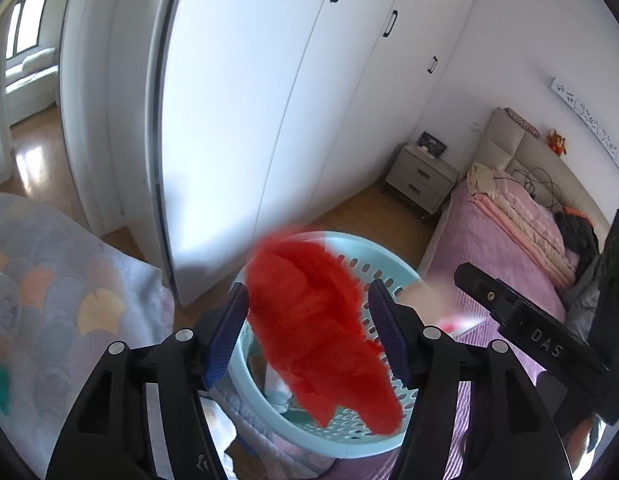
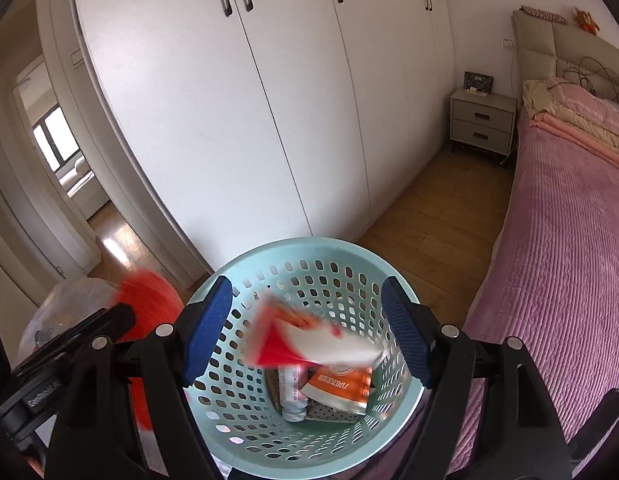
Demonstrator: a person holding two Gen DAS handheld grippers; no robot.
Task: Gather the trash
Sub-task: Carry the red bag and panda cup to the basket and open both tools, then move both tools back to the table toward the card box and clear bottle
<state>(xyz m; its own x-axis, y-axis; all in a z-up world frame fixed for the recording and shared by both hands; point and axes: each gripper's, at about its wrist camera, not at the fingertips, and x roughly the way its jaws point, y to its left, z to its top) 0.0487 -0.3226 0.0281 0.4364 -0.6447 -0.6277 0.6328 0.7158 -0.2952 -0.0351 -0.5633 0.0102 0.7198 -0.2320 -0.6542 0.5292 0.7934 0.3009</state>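
Left wrist view: the left tool is released, its blue ribbed pads set wide apart. Between them, blurred, hangs a red bag of thin crinkled plastic; neither pad touches it, and it sits over the mouth of the bin. That bin is a round, pale-blue plastic basket with rows of small slots through its wall. Little of its inside shows past the bag. A quilt with a pastel scale pattern lies at lower left, blurred. At right the black body of the right tool reaches in over a bed with a pink ribbed cover. White wardrobe doors with black handles fill the back, and a grey two-drawer nightstand stands between wardrobe and bed.

Right wrist view: the right tool is also released, jaws spread on either side of the bin. A red-and-white wrapper, motion-blurred, is inside the rim, free of both pads. On the bin's bottom lie an orange-and-white packet and a pale tube, side by side. The red bag shows just left of the bin, beside the left tool. Wood floor runs between wardrobe and bed
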